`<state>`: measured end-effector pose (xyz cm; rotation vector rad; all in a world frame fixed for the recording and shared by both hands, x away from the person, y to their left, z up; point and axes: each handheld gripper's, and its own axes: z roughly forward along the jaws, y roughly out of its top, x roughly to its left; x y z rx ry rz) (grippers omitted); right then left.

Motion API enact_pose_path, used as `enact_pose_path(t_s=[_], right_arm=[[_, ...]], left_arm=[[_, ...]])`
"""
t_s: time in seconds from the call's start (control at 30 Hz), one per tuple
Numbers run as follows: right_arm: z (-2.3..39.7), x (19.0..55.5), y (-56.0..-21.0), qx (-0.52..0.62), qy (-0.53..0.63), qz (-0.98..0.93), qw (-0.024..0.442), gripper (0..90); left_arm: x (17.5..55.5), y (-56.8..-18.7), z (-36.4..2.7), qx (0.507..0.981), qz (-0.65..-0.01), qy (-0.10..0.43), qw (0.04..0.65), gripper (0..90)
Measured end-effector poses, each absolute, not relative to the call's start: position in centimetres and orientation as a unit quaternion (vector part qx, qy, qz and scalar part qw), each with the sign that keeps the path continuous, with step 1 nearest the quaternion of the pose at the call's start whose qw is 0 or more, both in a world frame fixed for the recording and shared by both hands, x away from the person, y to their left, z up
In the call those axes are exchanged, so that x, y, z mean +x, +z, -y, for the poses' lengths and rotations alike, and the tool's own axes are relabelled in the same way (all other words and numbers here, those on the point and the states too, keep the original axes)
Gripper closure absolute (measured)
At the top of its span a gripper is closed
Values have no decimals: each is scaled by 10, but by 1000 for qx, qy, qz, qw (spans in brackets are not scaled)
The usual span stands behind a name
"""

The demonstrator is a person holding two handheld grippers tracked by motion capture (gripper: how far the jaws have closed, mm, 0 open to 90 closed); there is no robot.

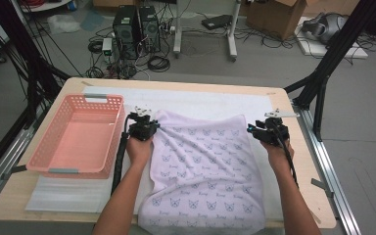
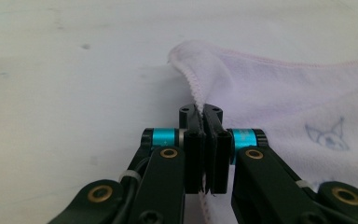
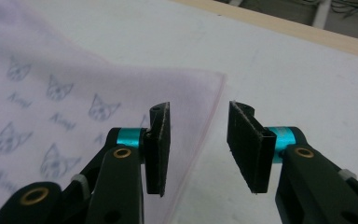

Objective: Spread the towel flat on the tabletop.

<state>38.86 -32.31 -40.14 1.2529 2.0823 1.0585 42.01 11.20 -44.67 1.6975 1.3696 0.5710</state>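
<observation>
Two grippers are set at a lilac towel point(image 1: 203, 166) spread on the worktop point(image 1: 293, 161). Its hem is pinched between the closed fingers of the left gripper point(image 2: 204, 114); the right gripper point(image 3: 198, 123) is held half open, the towel's edge lying unclamped below its fingers.

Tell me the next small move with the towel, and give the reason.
Probably close the right gripper on the towel's far right corner. The left gripper is already shut on the towel's edge at the far left, while the right one stands open with the hem running between its jaws, pads not pressing on it. With both corners held, the towel could likely be lifted or folded evenly.
</observation>
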Motion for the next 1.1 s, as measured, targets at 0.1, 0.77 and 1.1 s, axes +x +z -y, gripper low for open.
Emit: enact_pose_path(t_s=[0.1,0.77,1.1], right_arm=[[320,384,-406,451,386,-773,224,569],[336,389,-447,512,346,-743,257,885],[339,366,-428,499,382,-739,244,588]], left_arm=[[418,-447,-114,691,-536,202,442,615],[377,-444,-98,751,-473,152,436,456],[356,-451,-93,775,-447,180,409,692]])
